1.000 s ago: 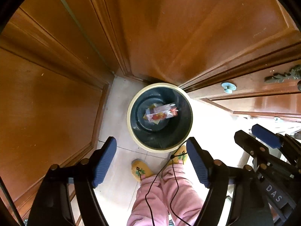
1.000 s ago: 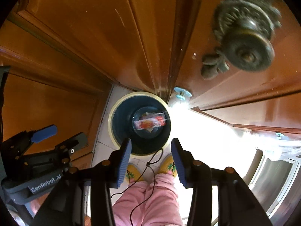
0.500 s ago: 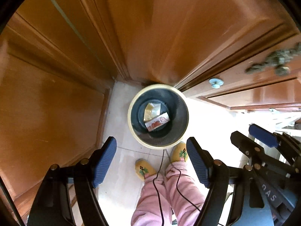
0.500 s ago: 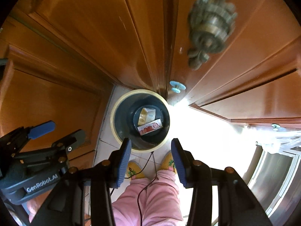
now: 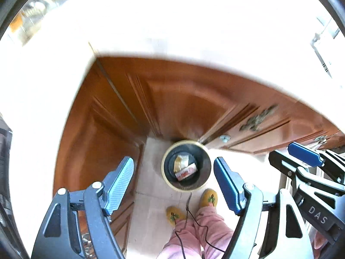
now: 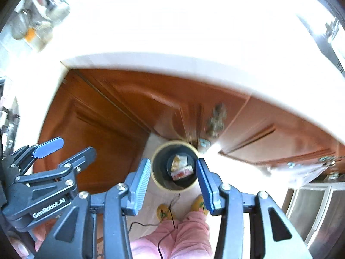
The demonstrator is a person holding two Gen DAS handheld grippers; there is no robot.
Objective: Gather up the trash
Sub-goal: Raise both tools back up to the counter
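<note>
Wrappers [image 5: 183, 168] in bin [image 5: 166, 177], frame centre: light, crinkly, I'd pinch an edge. Left gripper [image 5: 173, 185] wide and empty, right gripper [image 6: 172, 183] narrower, empty.

Left gripper [image 5: 173, 182] is built of black angular linkage arms, silver screw heads set at the pivots, fingers [image 5: 119, 182] faced with blue ribbed pads. Right gripper [image 6: 173, 182] is made the same way: black frame, silver screws, blue ribbed pads. White lettering "GenRobot.AI" is printed on the left unit's side as seen in the right wrist view; "DAS" is printed in white on the right unit as seen from the left. Pink trousers [image 5: 194, 235] are worn, with yellow slippers [image 5: 208, 197] marked by a small green and red motif. Thin black cables [image 5: 189, 218] are draped over the trousers
</note>
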